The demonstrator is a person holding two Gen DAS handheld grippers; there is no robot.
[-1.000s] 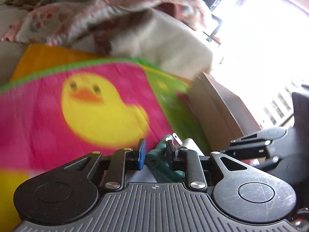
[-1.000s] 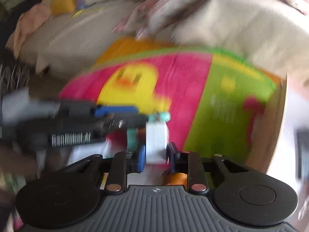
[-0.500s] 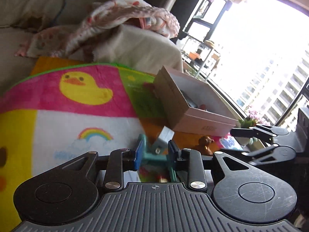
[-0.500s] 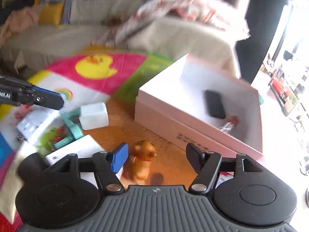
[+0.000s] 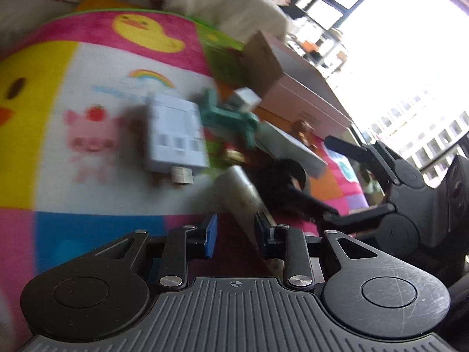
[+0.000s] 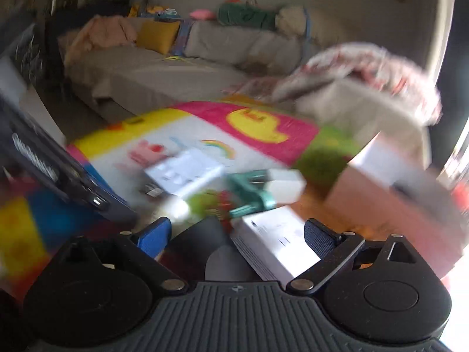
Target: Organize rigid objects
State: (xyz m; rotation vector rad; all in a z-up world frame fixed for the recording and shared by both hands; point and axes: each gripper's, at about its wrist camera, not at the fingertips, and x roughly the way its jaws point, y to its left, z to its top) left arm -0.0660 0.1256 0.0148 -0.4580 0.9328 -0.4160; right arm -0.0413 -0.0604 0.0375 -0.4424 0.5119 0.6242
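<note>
- Right gripper (image 6: 237, 231): jaws have just been opening and now stand wide, gripping nothing. A white box (image 6: 275, 246) and a black piece (image 6: 205, 237) lie between them on the mat (image 6: 117, 152).
- Left gripper (image 5: 236, 228): just eased to a narrow gap; we see nothing pinched.
- Risk: closing may catch both items or shove the box.
- Count, blur permitting: three white boxes, one teal clamp (image 6: 249, 190), one pink box (image 6: 381, 205).

A bright patchwork play mat (image 5: 96, 67) printed with a yellow duck, a rainbow and a pink pig covers the floor. Behind it stands a long beige fabric sofa (image 6: 164, 67) with a mustard-yellow cushion (image 6: 156, 36). A crumpled floral pink-and-white blanket (image 6: 369, 67) lies draped over its near end
</note>
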